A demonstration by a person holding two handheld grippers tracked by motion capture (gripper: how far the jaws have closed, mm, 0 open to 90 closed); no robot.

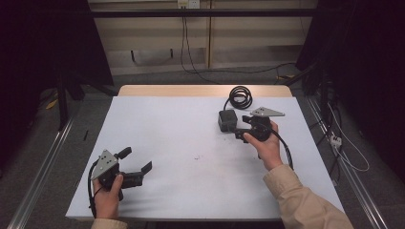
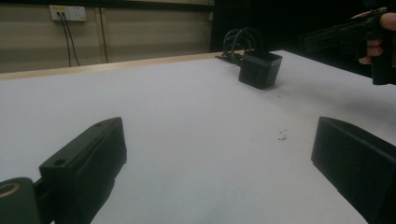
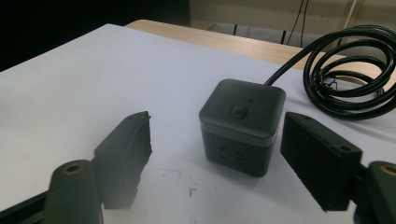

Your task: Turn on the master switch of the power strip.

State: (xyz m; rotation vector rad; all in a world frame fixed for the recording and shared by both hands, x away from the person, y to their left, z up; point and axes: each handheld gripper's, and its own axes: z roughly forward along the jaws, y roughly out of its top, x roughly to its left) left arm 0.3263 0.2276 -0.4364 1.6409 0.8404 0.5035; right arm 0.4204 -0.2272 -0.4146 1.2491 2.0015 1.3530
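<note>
A black cube-shaped power socket (image 1: 227, 120) with a button on top stands upright on the white table cover (image 1: 181, 124), right of centre. Its black cable lies coiled (image 1: 240, 97) just behind it. My right gripper (image 1: 241, 127) is at the cube's right side, pointing at it. In the right gripper view the cube (image 3: 242, 123) sits just beyond the gap of the right gripper (image 3: 217, 128); the jaws stand wide open and neither pad touches it. My left gripper (image 1: 136, 160) rests open at the near left, nothing between its fingers (image 2: 88, 158). It looks toward the cube (image 2: 259, 70).
A strip of bare wooden tabletop (image 1: 205, 90) shows along the far edge. A small dark mark (image 1: 197, 157) is on the cover near the middle. Metal rails and loose cables run along the floor on both sides of the table.
</note>
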